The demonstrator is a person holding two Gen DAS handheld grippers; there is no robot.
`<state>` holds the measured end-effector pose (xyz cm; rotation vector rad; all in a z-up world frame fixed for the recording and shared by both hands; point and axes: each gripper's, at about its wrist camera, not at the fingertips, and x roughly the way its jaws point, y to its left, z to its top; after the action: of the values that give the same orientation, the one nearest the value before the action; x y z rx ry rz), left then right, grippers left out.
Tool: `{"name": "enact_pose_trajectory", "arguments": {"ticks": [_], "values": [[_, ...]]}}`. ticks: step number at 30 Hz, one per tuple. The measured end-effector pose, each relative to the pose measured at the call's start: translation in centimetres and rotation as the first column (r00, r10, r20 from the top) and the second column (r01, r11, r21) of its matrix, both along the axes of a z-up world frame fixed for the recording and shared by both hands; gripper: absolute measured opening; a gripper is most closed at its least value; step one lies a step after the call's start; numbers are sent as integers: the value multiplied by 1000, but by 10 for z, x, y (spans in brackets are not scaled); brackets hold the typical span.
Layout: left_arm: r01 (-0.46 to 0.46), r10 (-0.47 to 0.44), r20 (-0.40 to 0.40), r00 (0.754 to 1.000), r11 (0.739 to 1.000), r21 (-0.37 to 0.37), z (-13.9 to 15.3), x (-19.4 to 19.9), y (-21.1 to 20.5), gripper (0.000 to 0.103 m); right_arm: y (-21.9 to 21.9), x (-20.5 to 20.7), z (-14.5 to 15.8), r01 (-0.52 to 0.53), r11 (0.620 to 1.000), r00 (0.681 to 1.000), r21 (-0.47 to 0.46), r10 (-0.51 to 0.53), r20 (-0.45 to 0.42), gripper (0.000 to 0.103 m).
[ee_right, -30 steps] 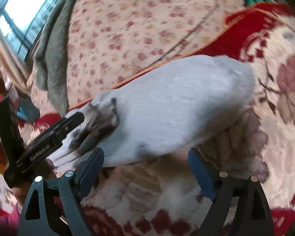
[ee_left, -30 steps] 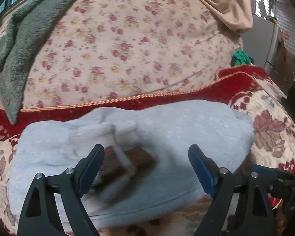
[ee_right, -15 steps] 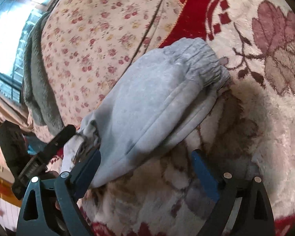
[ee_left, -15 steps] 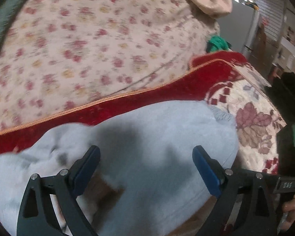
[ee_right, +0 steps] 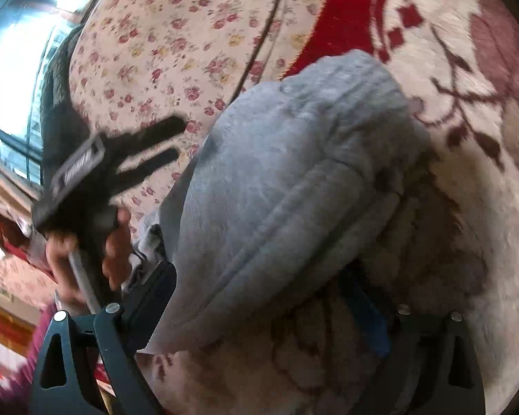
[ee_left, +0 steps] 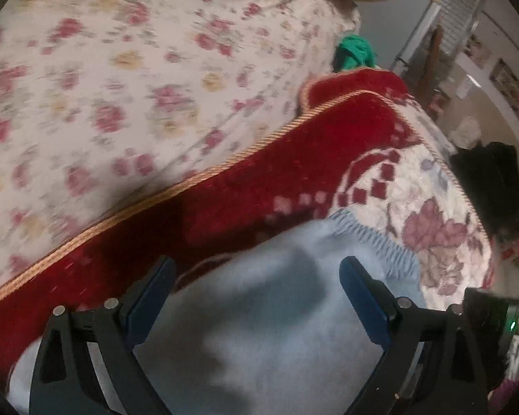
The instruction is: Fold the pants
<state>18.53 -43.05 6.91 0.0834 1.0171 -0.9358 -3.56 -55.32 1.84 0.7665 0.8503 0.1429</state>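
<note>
Left wrist view: the left gripper (ee_left: 257, 297) hangs over the folded grey sweatpants (ee_left: 276, 328), its blue-padded jaws spread wide and clear of the cloth, gripping nothing. The sweatpants lie on a red and cream floral blanket (ee_left: 432, 221) edged with gold cord, their ribbed cuff (ee_left: 377, 242) toward the blanket's cream part. Beyond the cord lies a cream sheet with small roses (ee_left: 138, 79), and a green cloth (ee_left: 356, 52) sits at its far edge.

Right wrist view: the right gripper (ee_right: 259, 297) is low at the near edge of the sweatpants (ee_right: 287, 180); its jaws are opening, standing either side of the bundle's near edge, and whether the pads touch the cloth cannot be told. The bundle is a thick, layered fold resting on the blanket (ee_right: 467, 69). At the left, a hand (ee_right: 86, 252) grips the handle of the left gripper (ee_right: 169, 140), blurred, whose black fingers point over the rose sheet (ee_right: 176, 34) just beside the pants.
</note>
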Motion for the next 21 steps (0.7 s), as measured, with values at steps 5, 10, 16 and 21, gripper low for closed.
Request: {"name": "enact_pose_trajectory", "arguments": {"ticks": [5,10,16,21], "values": [[126,-123,-72,990,991,39,-23,13,-36,95,1,0,2,-16,1000,998,2,16,56,95],[196,-186,-174,967,980,41,-50,18,-57,95,-6,1,-4,-7,1000,998,21,6,64,77],[228,-211,-174,962,970,84,-64,4,-65,60,-6,5,-6,-27,1000,997,13,26,75,49],[211,-201,-136,970,976,60,-48,-6,-56,26,6,8,12,-47,996,991,-69,56,125,37]]}}
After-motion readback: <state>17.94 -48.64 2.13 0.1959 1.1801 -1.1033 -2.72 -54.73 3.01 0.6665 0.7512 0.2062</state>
